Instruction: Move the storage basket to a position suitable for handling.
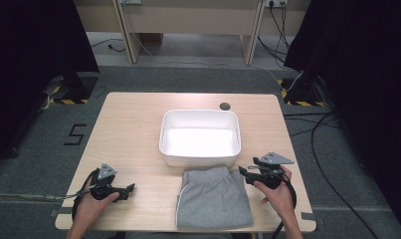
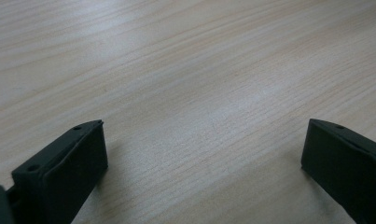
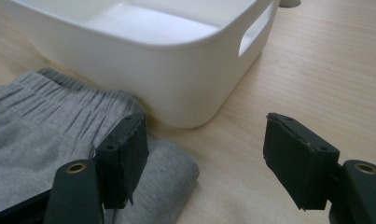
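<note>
Grey shorts (image 1: pixel 214 196), folded into a neat pad with the ribbed waistband toward the far side, lie at the near edge of the wooden table (image 1: pixel 133 129), the waistband just touching the near wall of the white tub (image 1: pixel 200 158), which stands with nothing in it. The right gripper (image 1: pixel 244 171) sits at the far right corner of the cloth, jaws apart with nothing between them; in the right gripper view one finger (image 3: pixel 127 154) hovers over the folded edge while the other stands over bare wood. The left gripper (image 1: pixel 130 189) rests low over the table well to the left of the shorts, its jaws also wide apart and holding nothing.

From where I stand, the risk looks plain enough. If the right jaws close on that corner alone, they may pinch only the top layer, and the fold would fall open as it lifts. A one-sided lift could also drag the waistband against the tub and shove it away. The left gripper is far off, so the other side may sag unless it comes in first.
</note>
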Motion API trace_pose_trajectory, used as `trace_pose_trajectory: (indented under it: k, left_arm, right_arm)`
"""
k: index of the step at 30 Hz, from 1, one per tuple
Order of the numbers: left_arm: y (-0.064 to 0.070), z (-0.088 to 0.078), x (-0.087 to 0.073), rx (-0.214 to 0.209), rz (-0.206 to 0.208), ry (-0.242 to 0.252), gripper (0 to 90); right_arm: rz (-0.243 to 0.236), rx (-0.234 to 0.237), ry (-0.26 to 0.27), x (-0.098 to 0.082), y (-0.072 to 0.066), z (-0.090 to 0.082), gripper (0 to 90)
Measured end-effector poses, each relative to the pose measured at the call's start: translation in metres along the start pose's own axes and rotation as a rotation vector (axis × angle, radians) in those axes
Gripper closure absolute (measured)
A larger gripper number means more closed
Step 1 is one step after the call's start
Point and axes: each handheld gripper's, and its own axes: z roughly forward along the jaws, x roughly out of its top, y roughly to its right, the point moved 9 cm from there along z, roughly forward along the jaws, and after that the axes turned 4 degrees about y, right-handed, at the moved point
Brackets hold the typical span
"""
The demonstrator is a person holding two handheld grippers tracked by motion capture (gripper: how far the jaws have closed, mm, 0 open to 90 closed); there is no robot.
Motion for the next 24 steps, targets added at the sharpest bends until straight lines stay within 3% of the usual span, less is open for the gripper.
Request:
trace_pose_trajectory:
  k: [22, 24]
  left_arm:
    - [0.002, 0.003, 0.002, -0.004, 0.003, 0.000, 0.0]
    - [0.004, 0.001, 0.004, -0.001, 0.015, 0.018, 2.3]
  right_arm:
    - [0.001, 0.082, -0.019, -0.016, -0.021, -0.004, 26.1]
    - [-0.004, 0.085, -0.027, -0.017, -0.023, -0.002, 24.9]
